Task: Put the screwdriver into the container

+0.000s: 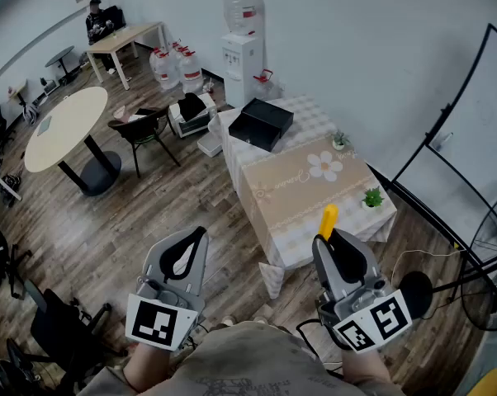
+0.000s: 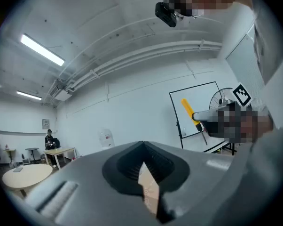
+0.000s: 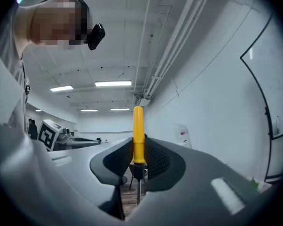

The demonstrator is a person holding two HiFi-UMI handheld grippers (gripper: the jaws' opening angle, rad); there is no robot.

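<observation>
Right tongs (image 3: 138, 147) clamp the screwdriver (image 3: 138, 128); black container (image 1: 261, 124) well apart.

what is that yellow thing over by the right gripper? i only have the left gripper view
Observer: It is a screwdriver. The right gripper has its jaws shut on the yellow handle, and the metal shaft points back toward its camera.
Operator: ok, any container in sight
Observer: The head view shows a black box on a checked table, beyond the beige flowered table in front of the person. I cannot tell whether it is the container.
Operator: anything on the beige one
Observer: A small potted plant stands at its right edge, and a second plant stands farther along that edge.
</observation>
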